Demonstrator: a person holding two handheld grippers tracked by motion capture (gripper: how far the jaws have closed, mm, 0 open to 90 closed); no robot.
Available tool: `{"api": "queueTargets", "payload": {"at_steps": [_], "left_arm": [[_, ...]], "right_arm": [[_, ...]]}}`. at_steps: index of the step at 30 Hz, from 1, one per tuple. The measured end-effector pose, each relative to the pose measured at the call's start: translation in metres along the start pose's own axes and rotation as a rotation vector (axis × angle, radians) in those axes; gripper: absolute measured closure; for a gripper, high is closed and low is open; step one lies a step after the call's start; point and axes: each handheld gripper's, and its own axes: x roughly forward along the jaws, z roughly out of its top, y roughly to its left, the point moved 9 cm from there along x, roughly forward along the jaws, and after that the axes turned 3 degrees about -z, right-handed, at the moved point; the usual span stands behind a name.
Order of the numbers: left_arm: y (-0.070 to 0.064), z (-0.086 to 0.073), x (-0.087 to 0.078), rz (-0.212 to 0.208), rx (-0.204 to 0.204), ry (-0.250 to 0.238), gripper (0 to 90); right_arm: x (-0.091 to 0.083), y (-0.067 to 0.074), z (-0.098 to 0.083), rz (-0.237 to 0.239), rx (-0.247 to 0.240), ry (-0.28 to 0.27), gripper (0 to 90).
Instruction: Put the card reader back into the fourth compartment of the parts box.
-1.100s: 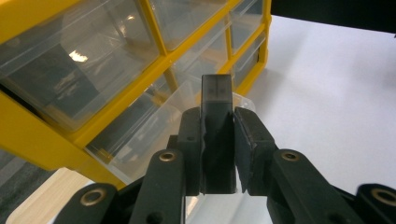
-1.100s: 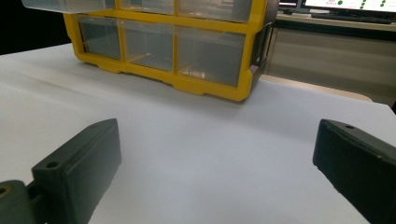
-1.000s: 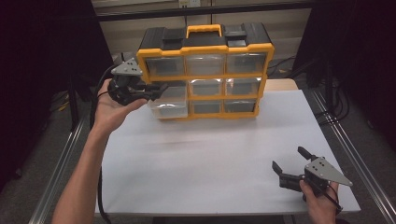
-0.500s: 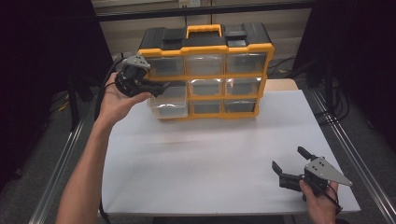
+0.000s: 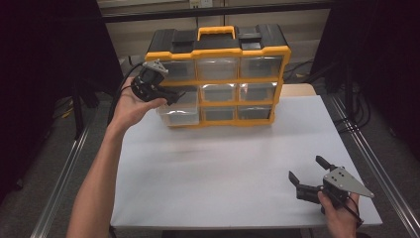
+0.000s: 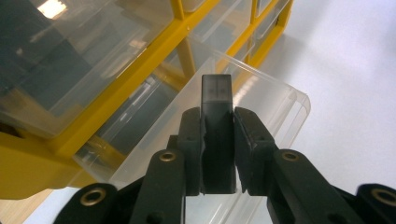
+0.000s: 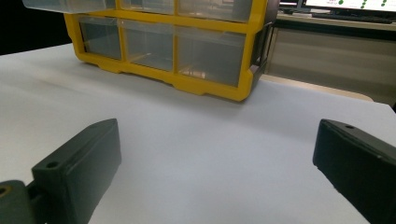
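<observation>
Looking down on a white table (image 5: 237,163), a person's left hand (image 5: 130,104) holds the left gripper (image 5: 174,95) at the left front of a yellow and black drawer cabinet (image 5: 218,52) that stands at the far side of the table. This cabinet has three rows of clear drawers and a yellow carry handle (image 5: 216,31) on top. One clear drawer (image 5: 179,110), in the left column below the top row, is pulled partway out toward the person. In the left gripper view, the left gripper's jaws are clamped on a small black block (image 6: 216,135) (flat-ended, with a faint cross-shaped seam on its tip). That block is poised just above the open mouth of the pulled-out drawer, with the drawer's clear rim (image 6: 285,91) curving behind it; I cannot tell whether it touches the drawer.

At the near right corner of the table, the right hand (image 5: 341,213) holds the right gripper (image 5: 307,171) low over the surface, well apart from the cabinet. Its jaws stand wide apart with nothing between them. From the right gripper view, the cabinet's bottom row of drawers (image 7: 177,44) sits ahead across bare white tabletop.
</observation>
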Motion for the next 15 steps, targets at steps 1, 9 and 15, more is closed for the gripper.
{"api": "queueTargets", "payload": {"at_steps": [1, 9, 15], "left_arm": [[0.001, -0.001, 0.000, -0.004, 0.006, 0.009, 73.7], [0.010, -0.010, 0.010, -0.010, -0.027, 0.042, 73.7], [0.007, -0.010, 0.017, -0.021, -0.021, 0.056, 73.7]], "right_arm": [[0.000, 0.000, 0.000, -0.003, -0.002, 0.000, 1.1], [0.000, 0.000, 0.000, 0.001, 0.000, 0.001, 1.1], [0.000, 0.000, 0.000, 0.001, -0.003, 0.000, 1.1]]}}
